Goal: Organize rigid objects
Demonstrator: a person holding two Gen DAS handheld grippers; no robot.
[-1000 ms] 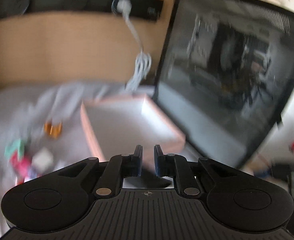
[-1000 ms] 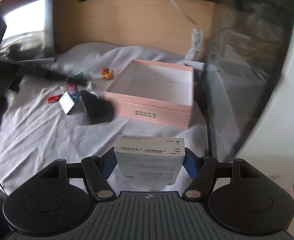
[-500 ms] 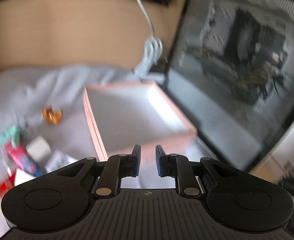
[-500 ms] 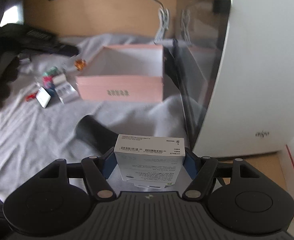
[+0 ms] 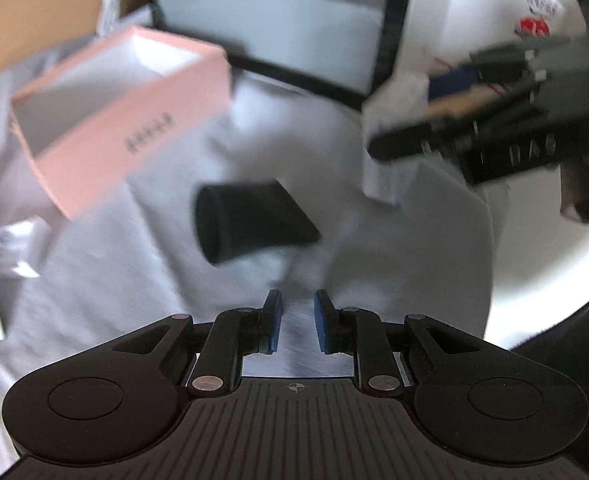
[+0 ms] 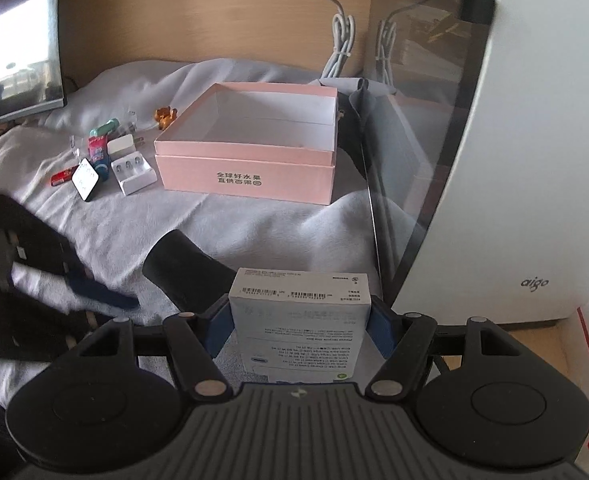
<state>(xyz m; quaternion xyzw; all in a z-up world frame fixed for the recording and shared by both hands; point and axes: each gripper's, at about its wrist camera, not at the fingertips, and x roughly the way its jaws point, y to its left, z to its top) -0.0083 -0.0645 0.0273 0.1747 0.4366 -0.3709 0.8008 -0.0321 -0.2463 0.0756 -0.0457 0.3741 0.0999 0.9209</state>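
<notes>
Nozzle lies before box (on cloth).

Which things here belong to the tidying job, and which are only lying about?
Job: pink box, empty; white carton in right tool; black cone-shaped piece; small items on the cloth; left tool, opening, empty.

Lying about: white computer case; cable; monitor.

Each gripper, left and right, is matte black plastic: a ribbed central housing with a small cross-hair mark, round raised discs on both flanks of the housing, silver pivot screws on the linkage arms, and blue pads lining the fingers.
</notes>
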